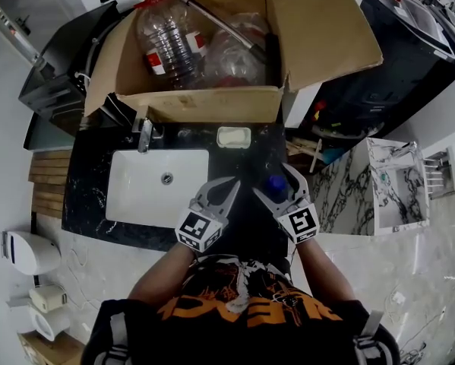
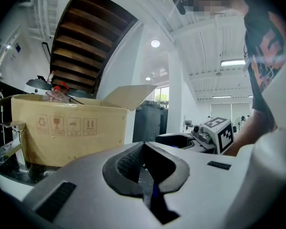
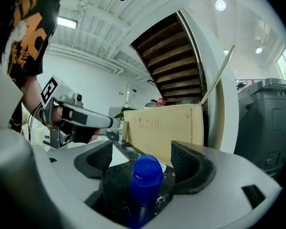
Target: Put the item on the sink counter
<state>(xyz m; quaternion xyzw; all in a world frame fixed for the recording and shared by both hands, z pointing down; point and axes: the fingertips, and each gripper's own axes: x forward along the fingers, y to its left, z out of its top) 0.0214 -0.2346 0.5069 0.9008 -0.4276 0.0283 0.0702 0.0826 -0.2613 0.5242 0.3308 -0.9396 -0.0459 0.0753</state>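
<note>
The blue bottle [image 3: 146,176] below its cap is hidden, seemingly by the right claw [image 3: 142,154].

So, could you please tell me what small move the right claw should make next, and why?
Probably lift the right claw up and back, clear of the blue bottle. Its jaws stand wide apart with a gap on each side of the bottle, and the bottle stands upright on the black sink counter, so the placing looks done.

Blue bottle [image 3: 145,185]; black counter [image 1: 90,204] with white veining; white sink [image 1: 155,185]; tan cardboard box [image 1: 204,105]; grey right tongs [image 3: 143,161] with black ribbed pads [image 3: 188,163]; black-and-white square markers on their cube [image 1: 301,223]; black shirt [image 1: 242,310] with orange print.
</note>
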